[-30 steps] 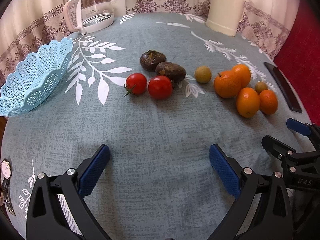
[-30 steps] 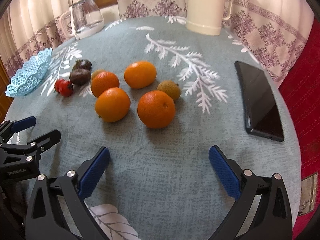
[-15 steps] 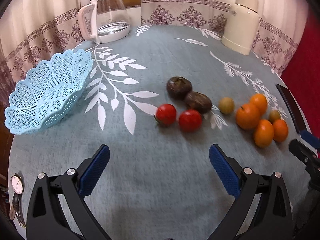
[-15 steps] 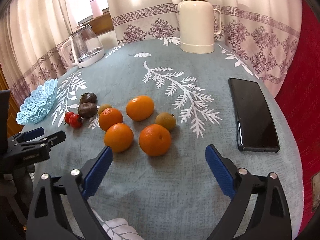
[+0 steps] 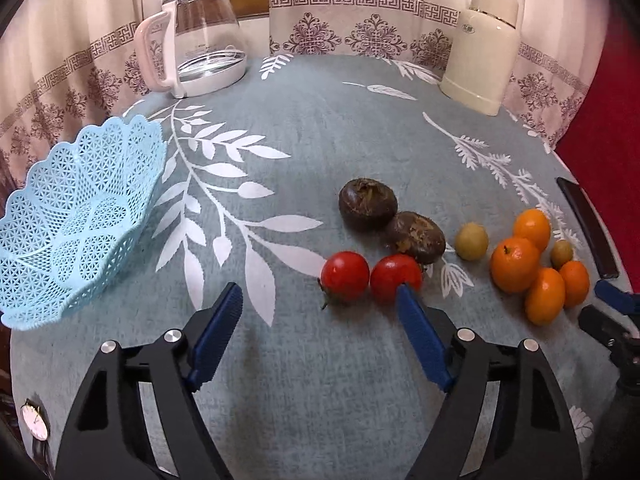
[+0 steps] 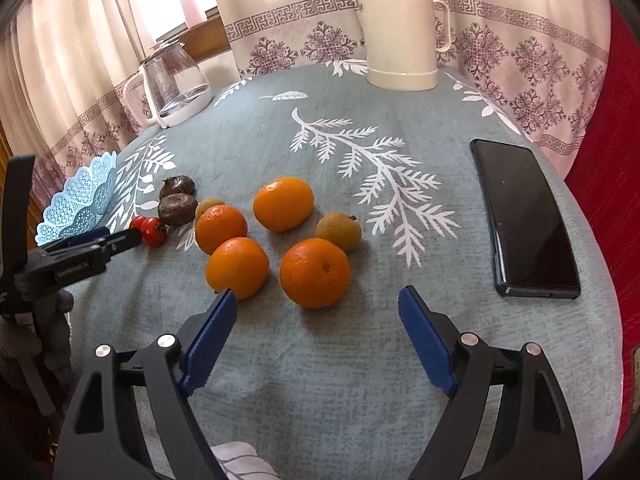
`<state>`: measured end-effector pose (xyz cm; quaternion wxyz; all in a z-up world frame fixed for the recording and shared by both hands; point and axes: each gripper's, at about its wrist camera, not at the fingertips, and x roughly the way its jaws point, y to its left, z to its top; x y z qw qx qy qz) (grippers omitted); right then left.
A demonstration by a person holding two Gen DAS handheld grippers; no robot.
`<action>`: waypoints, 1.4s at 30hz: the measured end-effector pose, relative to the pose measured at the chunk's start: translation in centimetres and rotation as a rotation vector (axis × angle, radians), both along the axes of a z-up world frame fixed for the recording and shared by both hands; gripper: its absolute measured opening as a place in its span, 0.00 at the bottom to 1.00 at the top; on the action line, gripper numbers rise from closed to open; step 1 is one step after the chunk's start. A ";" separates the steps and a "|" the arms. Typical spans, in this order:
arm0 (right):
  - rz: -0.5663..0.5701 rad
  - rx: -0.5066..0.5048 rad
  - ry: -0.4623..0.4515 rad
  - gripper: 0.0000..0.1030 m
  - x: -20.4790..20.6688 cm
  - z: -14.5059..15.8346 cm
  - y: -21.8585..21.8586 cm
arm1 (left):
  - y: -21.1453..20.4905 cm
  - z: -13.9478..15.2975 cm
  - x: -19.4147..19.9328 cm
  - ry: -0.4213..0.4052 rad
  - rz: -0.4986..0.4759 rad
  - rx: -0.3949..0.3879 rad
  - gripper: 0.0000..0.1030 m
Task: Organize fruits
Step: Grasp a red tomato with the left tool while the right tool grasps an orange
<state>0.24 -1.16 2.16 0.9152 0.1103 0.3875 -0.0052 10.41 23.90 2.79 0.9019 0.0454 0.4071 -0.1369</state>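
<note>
Two red tomatoes (image 5: pixel 345 276) lie on the grey-blue tablecloth just ahead of my open left gripper (image 5: pixel 318 292); its right finger tip overlaps the second tomato (image 5: pixel 394 278). Behind them sit two dark brown fruits (image 5: pixel 368 204) and a small yellow-green fruit (image 5: pixel 472 241). Several oranges (image 5: pixel 514 264) cluster to the right. A light blue lattice basket (image 5: pixel 76 220) stands empty at the left. My right gripper (image 6: pixel 316 302) is open just short of the nearest orange (image 6: pixel 315 273), with another orange (image 6: pixel 237 266) by its left finger and a small brownish fruit (image 6: pixel 339 231) behind.
A glass kettle (image 5: pixel 200 56) and a cream thermos (image 5: pixel 482 48) stand at the table's far edge. A black phone (image 6: pixel 524 216) lies at the right. A wristwatch (image 5: pixel 34 424) rests near the front left edge. Curtains hang behind; red fabric is at the right.
Both grippers rose and tilted to take in more of the table, then moved forward. The left now reaches the tomatoes; the right is closer to the oranges. Nothing was picked up.
</note>
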 end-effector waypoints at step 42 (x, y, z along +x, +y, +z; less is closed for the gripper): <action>0.010 0.021 0.040 0.39 2.8 -1.0 -0.1 | 0.7 -0.6 1.1 0.031 -0.080 -0.047 0.46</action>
